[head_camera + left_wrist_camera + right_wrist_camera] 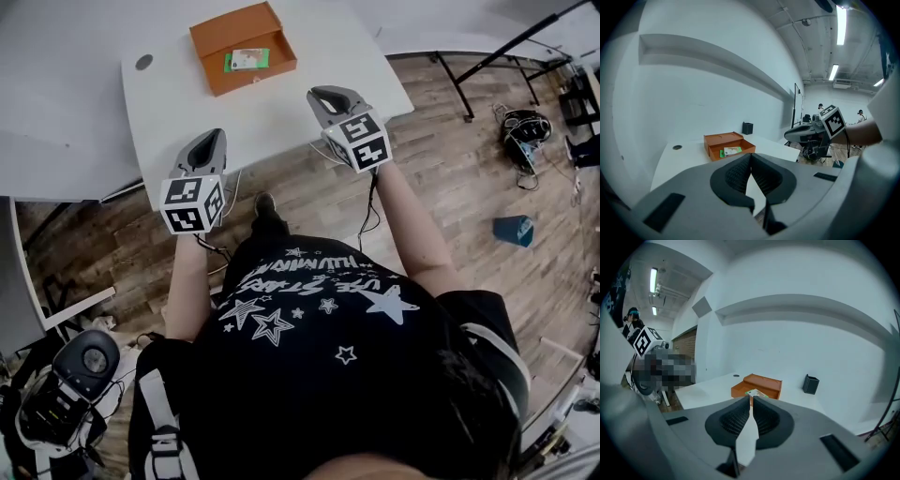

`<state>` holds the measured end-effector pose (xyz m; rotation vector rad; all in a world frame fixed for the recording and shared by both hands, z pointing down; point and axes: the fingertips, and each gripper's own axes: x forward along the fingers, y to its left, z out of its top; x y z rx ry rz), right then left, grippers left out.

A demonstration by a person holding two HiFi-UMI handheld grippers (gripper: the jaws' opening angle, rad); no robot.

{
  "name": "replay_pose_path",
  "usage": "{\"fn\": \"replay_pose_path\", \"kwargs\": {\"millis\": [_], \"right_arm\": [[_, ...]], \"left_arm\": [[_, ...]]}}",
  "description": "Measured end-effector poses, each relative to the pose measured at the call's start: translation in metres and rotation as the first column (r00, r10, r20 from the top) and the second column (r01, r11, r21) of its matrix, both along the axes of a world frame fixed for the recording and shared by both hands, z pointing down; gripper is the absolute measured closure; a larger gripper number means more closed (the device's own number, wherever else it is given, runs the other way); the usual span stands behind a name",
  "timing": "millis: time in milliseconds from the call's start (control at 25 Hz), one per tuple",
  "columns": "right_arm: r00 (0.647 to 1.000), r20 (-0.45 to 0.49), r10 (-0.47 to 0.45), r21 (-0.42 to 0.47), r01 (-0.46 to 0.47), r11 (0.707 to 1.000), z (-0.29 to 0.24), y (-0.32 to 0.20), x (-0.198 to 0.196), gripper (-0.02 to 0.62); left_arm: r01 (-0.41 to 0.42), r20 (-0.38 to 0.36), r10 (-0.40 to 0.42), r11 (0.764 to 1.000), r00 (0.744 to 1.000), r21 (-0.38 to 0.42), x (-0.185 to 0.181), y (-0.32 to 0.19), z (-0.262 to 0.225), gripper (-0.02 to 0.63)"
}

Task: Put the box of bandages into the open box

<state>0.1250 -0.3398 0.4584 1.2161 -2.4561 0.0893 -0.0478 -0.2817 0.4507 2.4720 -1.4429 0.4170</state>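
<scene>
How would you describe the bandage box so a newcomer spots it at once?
On the white table sits an orange open box. Inside it lies the bandage box, small and flat, the only green-and-white thing among plain orange walls.

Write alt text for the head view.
Seen from above, a bandage box lies inside an open orange box on a white table. Nearer, a person in a black shirt holds a left hand-held gripper and a right hand-held gripper, both shut and empty, at the table's edge.
</scene>
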Motion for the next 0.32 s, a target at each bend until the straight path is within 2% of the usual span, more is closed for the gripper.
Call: {"fn": "replay_pose_path", "kwargs": {"millis": [320], "right_arm": [[0.999, 0.043, -0.006, -0.042, 0.007, 0.999, 0.014, 0.057, 0.011, 0.54]], "left_arm": [[0.005, -0.004, -0.005, 1.0, 1.0, -0.023, 0.014, 0.052, 0.015, 0.586]]}}
